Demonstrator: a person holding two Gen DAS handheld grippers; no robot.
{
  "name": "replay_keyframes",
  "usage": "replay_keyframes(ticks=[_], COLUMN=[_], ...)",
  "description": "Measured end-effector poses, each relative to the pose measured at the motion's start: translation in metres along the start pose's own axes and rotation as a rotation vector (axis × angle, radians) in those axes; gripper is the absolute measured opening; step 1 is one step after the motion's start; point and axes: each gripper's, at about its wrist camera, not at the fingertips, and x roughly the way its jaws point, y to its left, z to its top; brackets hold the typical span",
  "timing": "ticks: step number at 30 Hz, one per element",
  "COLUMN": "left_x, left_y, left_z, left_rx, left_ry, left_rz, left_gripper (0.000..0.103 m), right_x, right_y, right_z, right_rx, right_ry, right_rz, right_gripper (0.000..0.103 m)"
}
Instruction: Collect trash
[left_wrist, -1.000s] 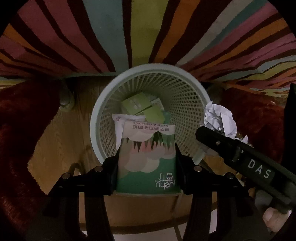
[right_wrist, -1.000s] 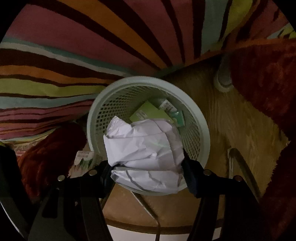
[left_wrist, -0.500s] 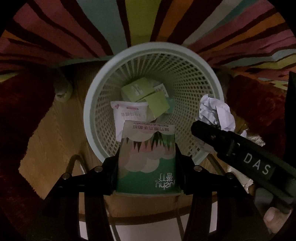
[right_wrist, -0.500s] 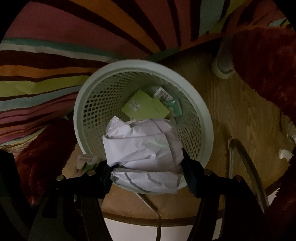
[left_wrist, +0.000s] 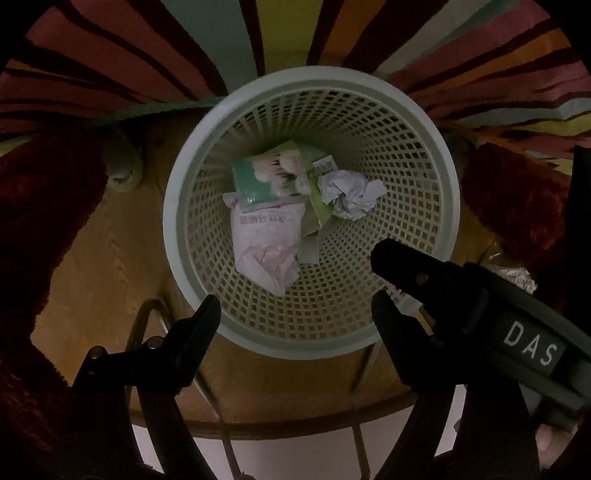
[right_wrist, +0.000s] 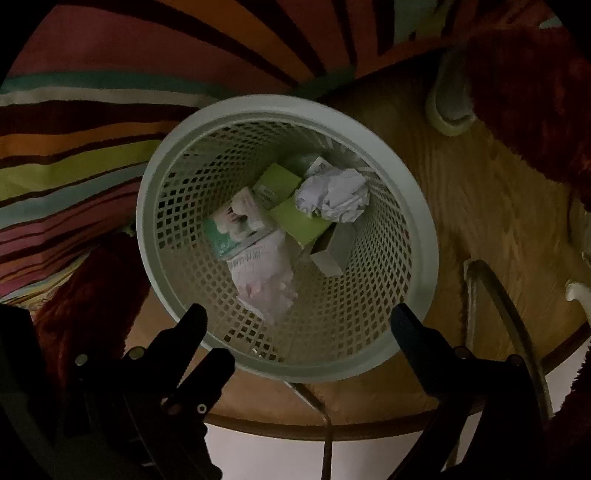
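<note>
Striped rug behind (left_wrist: 240, 40) — paper ball (right_wrist: 334, 199) in basket (right_wrist: 155, 258), below spread jaws.

Plastic mesh basket (left_wrist: 417, 122), crumpled paper (left_wrist: 351, 197), possibly wood floor (left_wrist: 103, 258).

One basket (left_wrist: 192, 258) holds one paper ball (left_wrist: 351, 195), two tissue packs (left_wrist: 271, 177) and two green boxes (right_wrist: 280, 181). Two grippers (left_wrist: 295, 310) show.
</note>
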Motion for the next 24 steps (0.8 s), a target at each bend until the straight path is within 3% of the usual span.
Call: replay_keyframes(ticks=[5, 12, 24], left_x=[-0.008, -0.045, -0.119], left_y=[0.001, 0.001, 0.000], left_z=[-0.002, -0.006, -0.020], left_rx=[-0.010, 0.000, 0.058], left_ry=[-0.045, -0.221, -0.530], left_rz=[0.033, 0.055, 0.070], left_gripper=[0.082, 0.082, 0.082], right_x=[-0.017, -0.069, -0.123], right_y=[0.001, 0.008, 0.022], right_z=[-0.004, -0.008, -0.024], right_rx=[-0.023, -0.106, -0.204], right_ry=[-0.070, -0.275, -0.487], right_rz=[0.007, 0.011, -0.007], right_gripper=[0.095, 0.095, 0.095])
